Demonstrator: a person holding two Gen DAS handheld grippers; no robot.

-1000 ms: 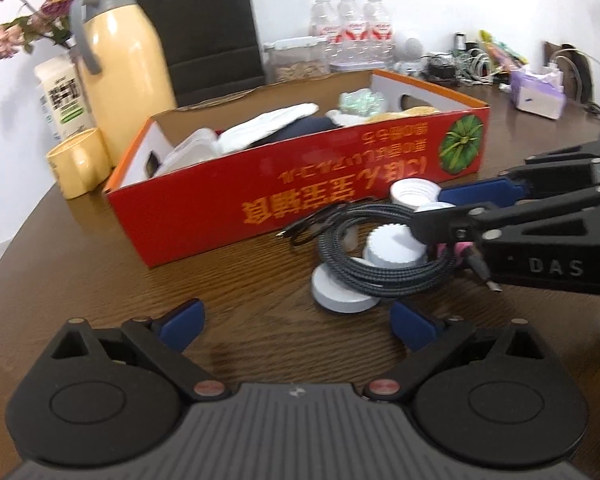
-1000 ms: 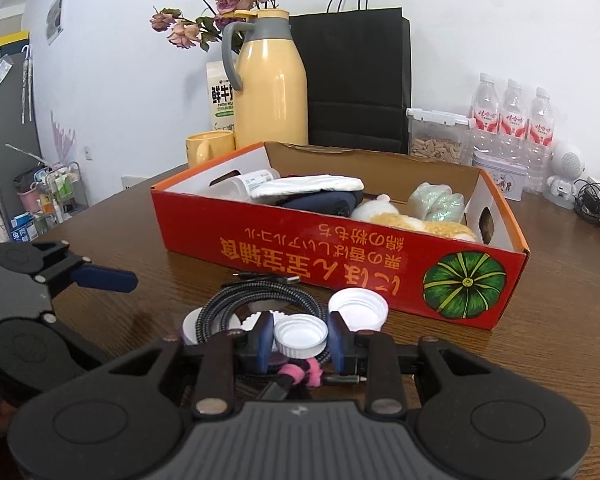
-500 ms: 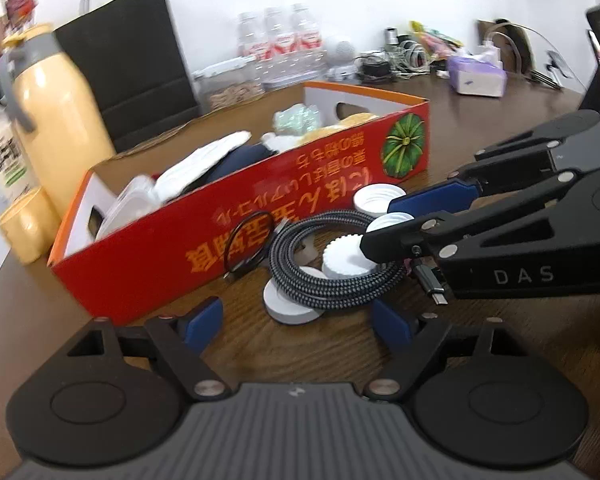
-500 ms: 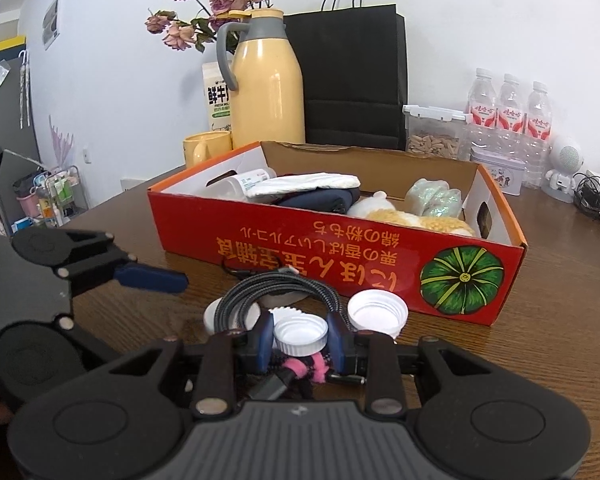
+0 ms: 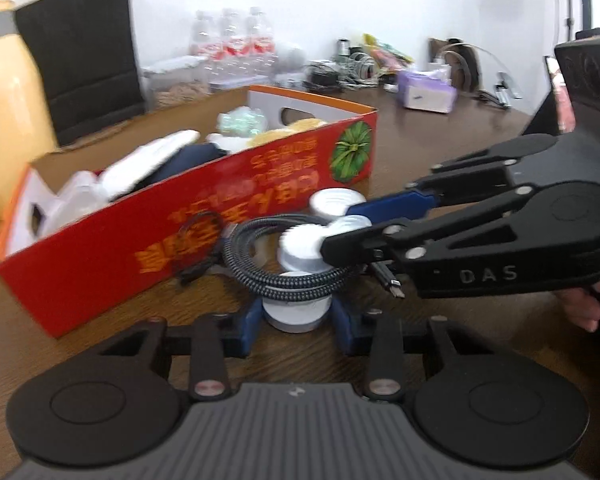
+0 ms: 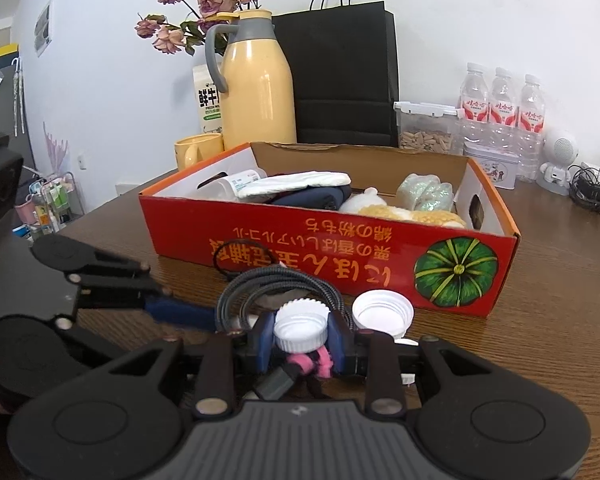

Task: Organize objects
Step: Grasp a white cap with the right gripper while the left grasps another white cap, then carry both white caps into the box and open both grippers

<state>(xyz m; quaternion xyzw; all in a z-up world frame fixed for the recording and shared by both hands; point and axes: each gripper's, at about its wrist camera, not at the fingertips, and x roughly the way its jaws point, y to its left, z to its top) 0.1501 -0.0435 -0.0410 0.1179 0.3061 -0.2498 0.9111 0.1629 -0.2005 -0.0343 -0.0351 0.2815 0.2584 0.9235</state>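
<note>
Three white caps and a coiled braided cable (image 5: 284,280) lie on the brown table in front of a red cardboard box (image 5: 180,220). My left gripper (image 5: 297,320) is closing, and its blue pads sit against both sides of the nearest flat white cap (image 5: 296,308), which lies partly under the cable. My right gripper (image 6: 300,338) is shut on a ribbed white cap (image 6: 300,326), and it reaches in from the right in the left wrist view (image 5: 340,228). An upturned cap (image 6: 382,312) rests beside the box (image 6: 340,248). The cable (image 6: 276,280) has a pink tie (image 6: 308,362).
The box holds cloth, a bottle and soft items. Behind it stand a yellow thermos (image 6: 256,88), a yellow mug (image 6: 198,152), a black paper bag (image 6: 340,72), a seed container (image 6: 424,128) and water bottles (image 6: 500,108). A purple tissue box (image 5: 426,94) and tangled wires sit far right.
My left gripper swung right, came up to the nearest cap, and its wide jaws narrowed around it. The right gripper kept still with its cap.
</note>
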